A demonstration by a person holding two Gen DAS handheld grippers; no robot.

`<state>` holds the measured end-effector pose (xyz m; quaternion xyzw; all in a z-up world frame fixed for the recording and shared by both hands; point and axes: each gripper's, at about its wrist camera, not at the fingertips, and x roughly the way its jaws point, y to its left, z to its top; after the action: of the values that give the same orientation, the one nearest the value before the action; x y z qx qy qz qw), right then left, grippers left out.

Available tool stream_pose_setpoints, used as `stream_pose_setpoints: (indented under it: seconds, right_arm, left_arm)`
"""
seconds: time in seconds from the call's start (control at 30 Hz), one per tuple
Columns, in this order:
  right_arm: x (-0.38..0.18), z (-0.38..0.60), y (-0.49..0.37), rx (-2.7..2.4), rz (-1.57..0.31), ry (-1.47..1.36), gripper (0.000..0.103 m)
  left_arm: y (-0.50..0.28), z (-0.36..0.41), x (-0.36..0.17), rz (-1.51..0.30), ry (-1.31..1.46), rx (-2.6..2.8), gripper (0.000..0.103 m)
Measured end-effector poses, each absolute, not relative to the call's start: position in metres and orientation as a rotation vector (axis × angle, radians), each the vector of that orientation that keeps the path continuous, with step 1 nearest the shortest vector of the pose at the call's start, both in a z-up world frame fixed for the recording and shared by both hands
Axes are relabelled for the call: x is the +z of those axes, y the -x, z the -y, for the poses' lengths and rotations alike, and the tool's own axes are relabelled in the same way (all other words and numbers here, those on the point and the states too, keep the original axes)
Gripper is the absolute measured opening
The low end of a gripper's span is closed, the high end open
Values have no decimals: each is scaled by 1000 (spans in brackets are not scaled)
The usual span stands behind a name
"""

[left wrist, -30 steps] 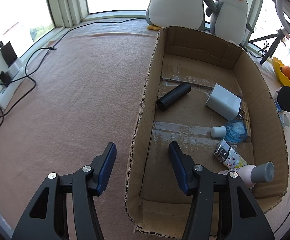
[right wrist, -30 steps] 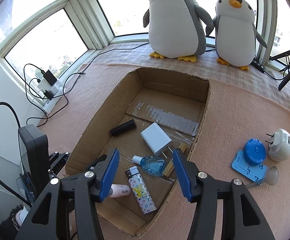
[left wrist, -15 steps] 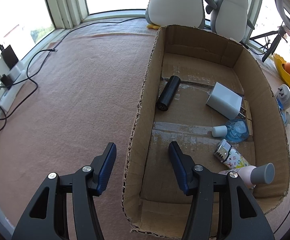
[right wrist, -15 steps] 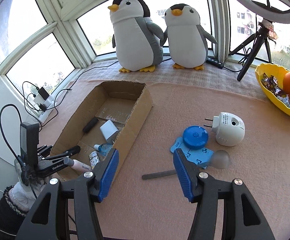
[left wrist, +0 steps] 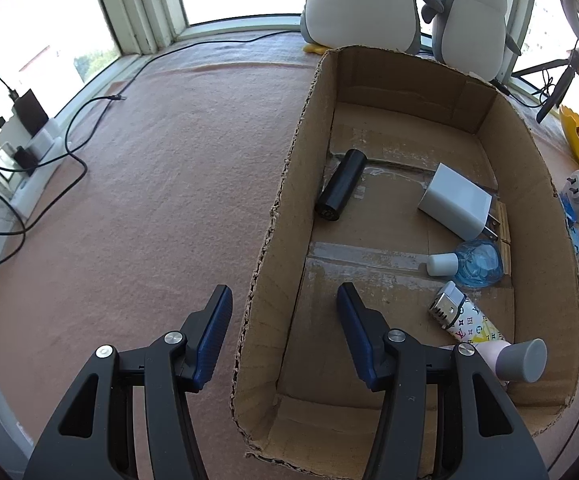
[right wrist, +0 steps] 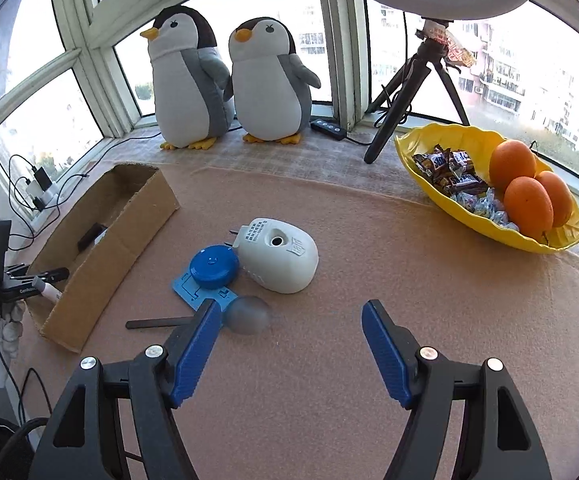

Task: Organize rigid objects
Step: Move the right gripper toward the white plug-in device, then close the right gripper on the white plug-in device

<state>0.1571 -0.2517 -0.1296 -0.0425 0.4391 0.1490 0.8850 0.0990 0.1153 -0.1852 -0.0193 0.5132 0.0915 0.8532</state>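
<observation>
A cardboard box holds a black cylinder, a white charger, a blue bottle, a patterned lighter and a pink bottle with a grey cap. My left gripper stands open astride the box's left wall, not touching it. My right gripper hovers over the pink cloth with its jaws opening and nothing between them. Just beyond it lie a white plug-in device, a blue round lid on a blue card, a grey dome and a dark stick.
Two plush penguins stand by the window. A yellow bowl with oranges and sweets sits at the right, a tripod behind it. Cables and a power strip run along the left edge. The box lies left of the loose items.
The right gripper swung from above the box rightwards to the loose items and its jaws widened. In the box the black cylinder turned more lengthwise. The left gripper stayed put.
</observation>
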Motion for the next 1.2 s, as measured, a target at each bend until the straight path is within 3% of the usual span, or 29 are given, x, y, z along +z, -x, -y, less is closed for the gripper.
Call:
stream_pose_setpoints:
  seconds: [0.7,1.2]
  right_arm:
    - [-178,219,-231,543,-987,371,73]
    - [-187,209,-251,526,-992,277,75]
  left_arm:
    - [-98,-109,-184,-1106,56,266,54]
    - [-96,-111,-184,-1109,60,264,54]
